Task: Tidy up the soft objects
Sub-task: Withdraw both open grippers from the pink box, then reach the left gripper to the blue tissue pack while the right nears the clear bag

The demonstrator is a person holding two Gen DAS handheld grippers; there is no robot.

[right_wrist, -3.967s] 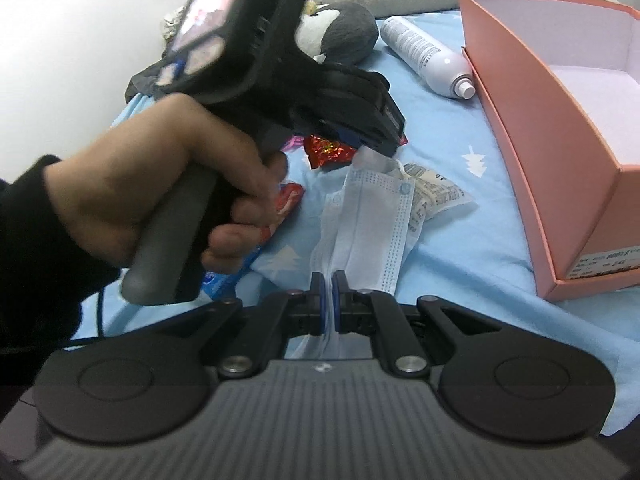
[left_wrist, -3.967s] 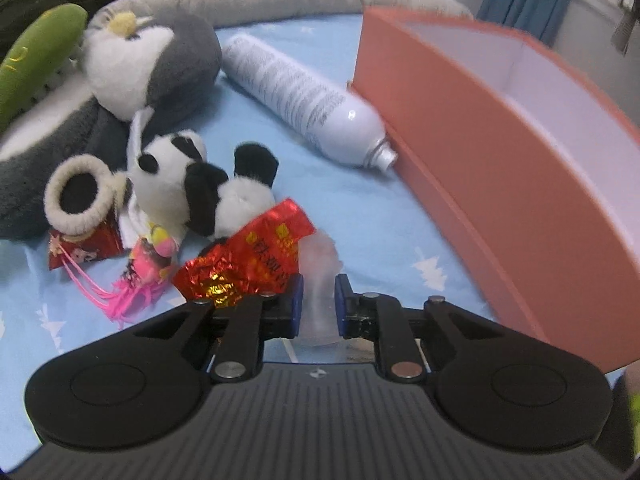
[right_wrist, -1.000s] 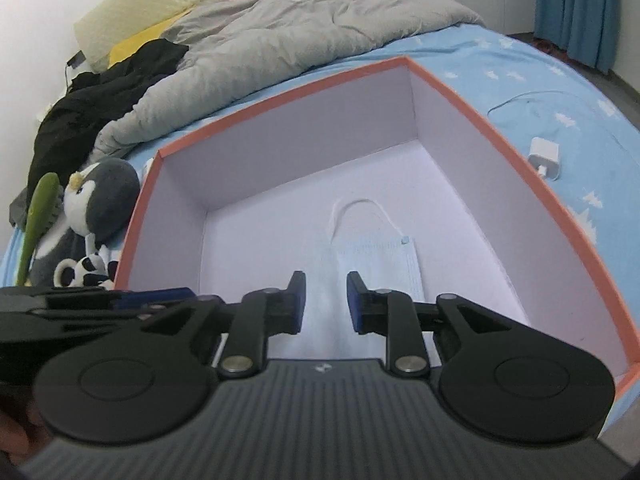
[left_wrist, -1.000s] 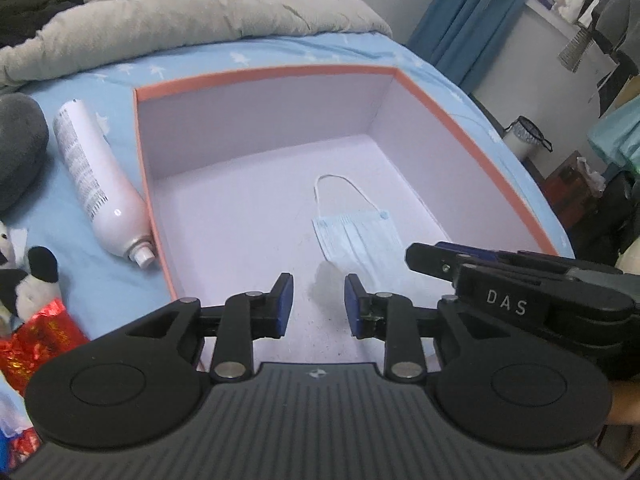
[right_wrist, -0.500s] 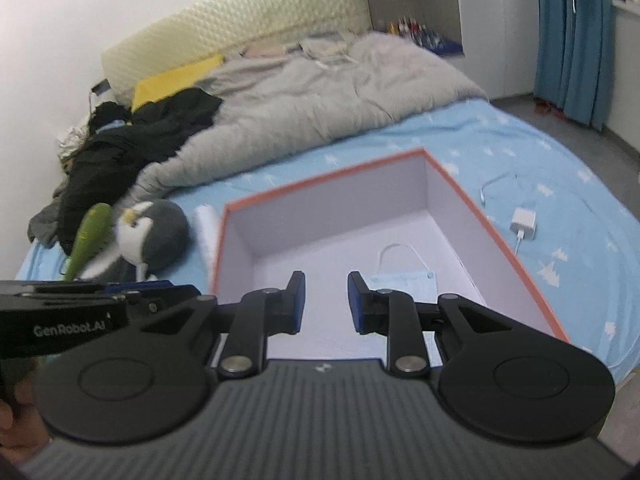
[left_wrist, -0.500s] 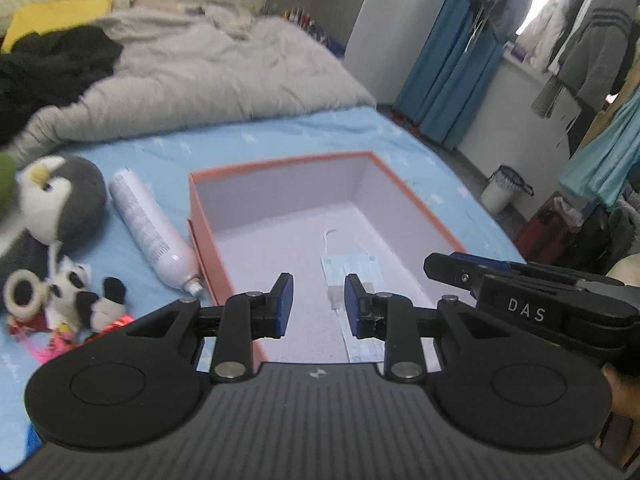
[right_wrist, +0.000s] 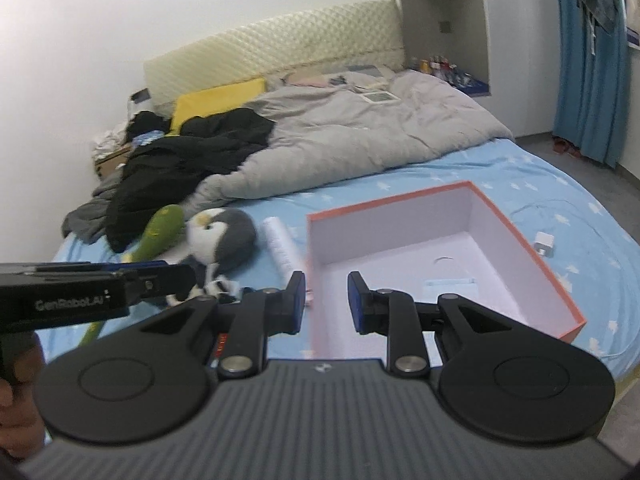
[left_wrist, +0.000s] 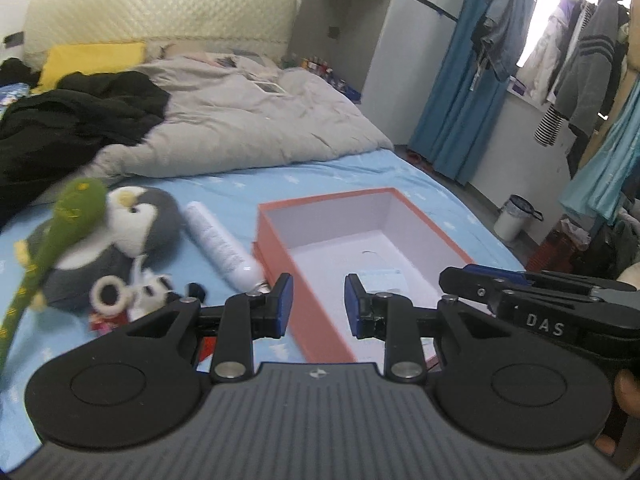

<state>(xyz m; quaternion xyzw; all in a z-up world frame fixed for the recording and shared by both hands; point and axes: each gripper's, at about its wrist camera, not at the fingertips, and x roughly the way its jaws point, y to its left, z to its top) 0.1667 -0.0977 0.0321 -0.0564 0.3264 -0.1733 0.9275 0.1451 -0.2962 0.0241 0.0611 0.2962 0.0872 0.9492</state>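
Soft toys lie in a cluster on the light-blue star-print bedsheet (left_wrist: 328, 172) left of the coral-orange cardboard box with a white interior (left_wrist: 280, 236): a grey-and-white plush penguin (left_wrist: 132, 224), a long green plush toy (left_wrist: 60, 220) leaning on it, and a small black-and-white panda plush (left_wrist: 154, 286) in front. A white cylindrical spray can (left_wrist: 220, 244) lies between the penguin and the box, and a pale-blue face mask (right_wrist: 450, 286) rests flat on the box floor. The left gripper (left_wrist: 319, 306) and the right gripper (right_wrist: 323, 303) both hang above the bed's near end with their blue-padded jaws spread apart and nothing between them.
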